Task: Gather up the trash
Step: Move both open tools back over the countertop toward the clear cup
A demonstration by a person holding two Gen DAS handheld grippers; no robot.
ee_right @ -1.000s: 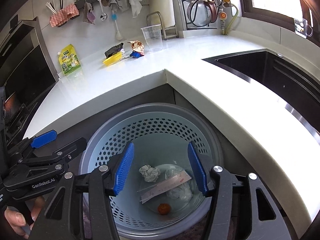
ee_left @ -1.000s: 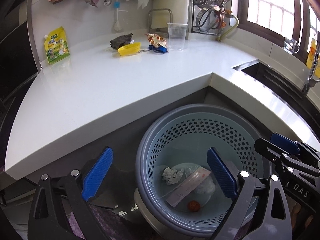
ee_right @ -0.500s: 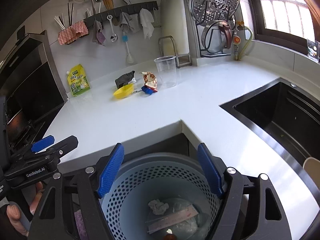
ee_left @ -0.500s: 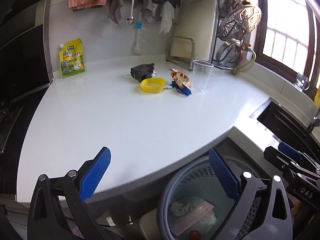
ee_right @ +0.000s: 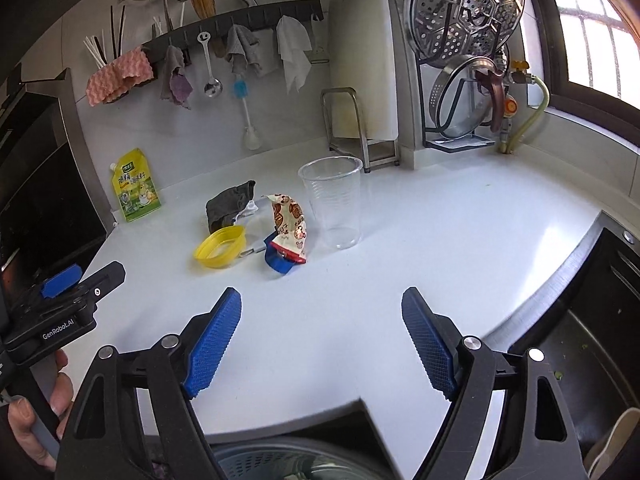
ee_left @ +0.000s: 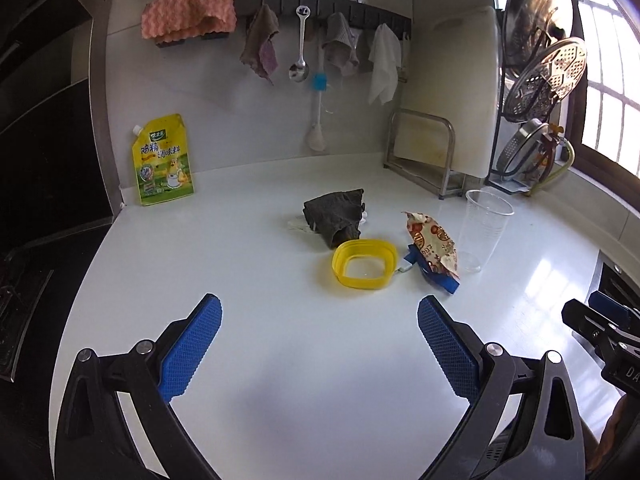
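On the white counter (ee_left: 280, 360) lie a yellow plastic lid (ee_left: 365, 264), a dark crumpled rag (ee_left: 337, 216), a printed snack wrapper (ee_left: 432, 246) with a blue piece (ee_left: 438, 280) under it, and a clear plastic cup (ee_left: 482, 230). The same items show in the right wrist view: lid (ee_right: 220, 247), rag (ee_right: 229, 204), wrapper (ee_right: 290, 226), cup (ee_right: 334, 206). My left gripper (ee_left: 320, 340) is open and empty, short of the lid. My right gripper (ee_right: 322, 332) is open and empty, short of the wrapper. The trash basket's rim (ee_right: 288, 460) shows below the counter edge.
A yellow seasoning pouch (ee_left: 163, 160) leans on the back wall. A cutting board rack (ee_left: 424, 156) and a pot lid rack (ee_right: 464, 80) stand at the back. A dark sink (ee_right: 592, 320) lies right. A stove (ee_left: 24, 280) lies left. Cloths and utensils hang above.
Both grippers have risen from over the trash basket and tilted up toward the counter. The basket has dropped almost out of view; the counter items are now closer.
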